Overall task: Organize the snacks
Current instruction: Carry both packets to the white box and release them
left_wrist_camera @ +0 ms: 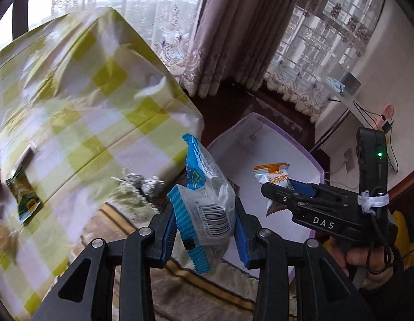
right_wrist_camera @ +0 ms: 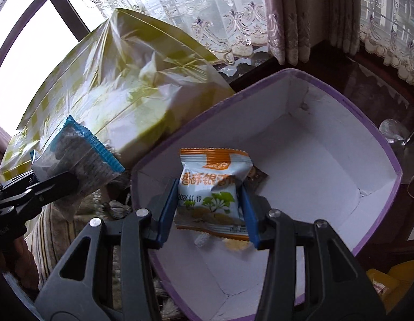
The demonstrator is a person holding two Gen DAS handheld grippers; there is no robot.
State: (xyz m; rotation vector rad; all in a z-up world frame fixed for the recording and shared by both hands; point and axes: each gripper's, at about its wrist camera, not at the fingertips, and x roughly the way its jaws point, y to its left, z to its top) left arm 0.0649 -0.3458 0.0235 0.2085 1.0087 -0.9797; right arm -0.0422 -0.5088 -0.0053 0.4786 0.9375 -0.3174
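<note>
My left gripper (left_wrist_camera: 205,236) is shut on a blue-edged clear snack packet (left_wrist_camera: 204,203), held in the air beside the table edge. That packet also shows at the left of the right wrist view as the blue packet (right_wrist_camera: 78,157) in the left gripper (right_wrist_camera: 55,184). My right gripper (right_wrist_camera: 209,214) is shut on an orange-and-white snack packet (right_wrist_camera: 211,190), held over the white inside of a purple-rimmed box (right_wrist_camera: 327,160). From the left wrist view, the right gripper (left_wrist_camera: 279,195) holds the orange packet (left_wrist_camera: 272,176) above the same box (left_wrist_camera: 260,144).
A table under a green-and-white checked plastic cloth (left_wrist_camera: 81,112) stands to the left of the box, with green snack packets (left_wrist_camera: 25,200) on it. A striped rug (left_wrist_camera: 180,270) lies below. Lace curtains (right_wrist_camera: 220,18) and a dark sill are behind. Something yellow (right_wrist_camera: 394,275) lies at bottom right.
</note>
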